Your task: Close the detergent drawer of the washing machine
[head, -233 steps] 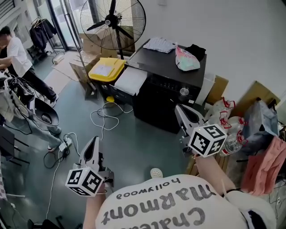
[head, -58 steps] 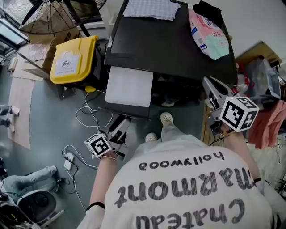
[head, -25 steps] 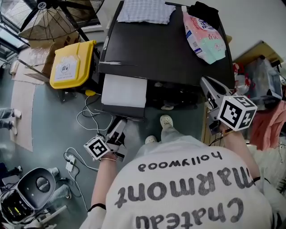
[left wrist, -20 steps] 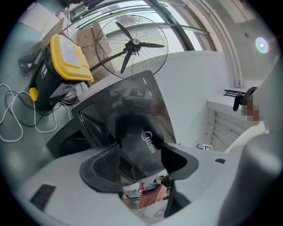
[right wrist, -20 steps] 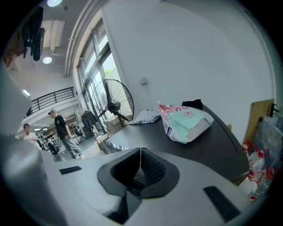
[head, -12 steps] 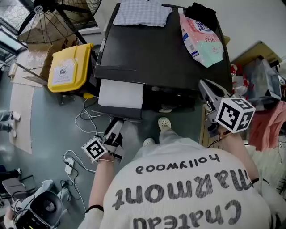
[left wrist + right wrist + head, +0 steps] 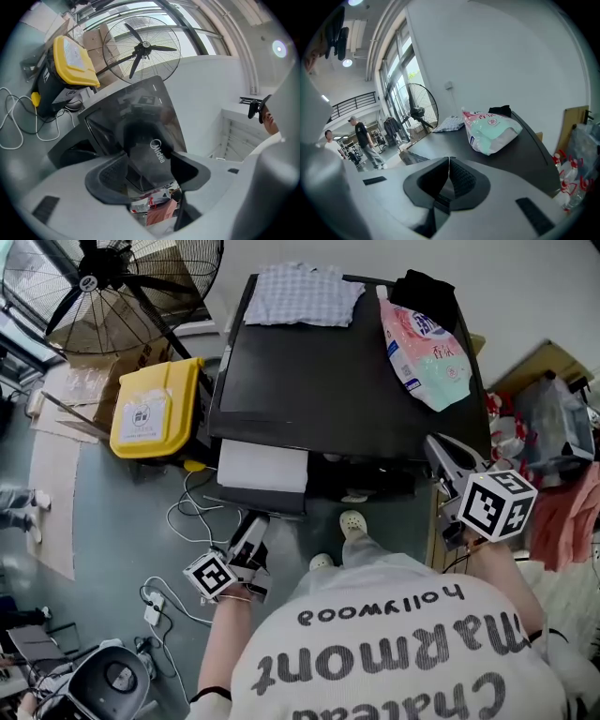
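Left gripper (image 7: 251, 529) holds its jaws wide apart, gripping nothing, just before the glossy black detergent drawer (image 7: 262, 467), which juts from the washing machine (image 7: 337, 381), white inside. Right gripper (image 7: 441, 451) is closed, empty.

The left tongs (image 7: 147, 173) fill the view from 4 through 6 to 8 o'clock, jaws standing wide apart. Between them shows the dark front of the drawer (image 7: 150, 140), with a white logo on it; whether the pads touch it cannot be told. Behind it, the glossy dark washing machine (image 7: 140, 101) rises toward 12 o'clock. A big fan (image 7: 142, 47) stands at 12 o'clock, a bin (image 7: 70, 58) with a yellow lid at 10, and a white cable (image 7: 18, 126) lies on the floor at 9. Pink cloth (image 7: 159, 213) peeks through at 6 o'clock.
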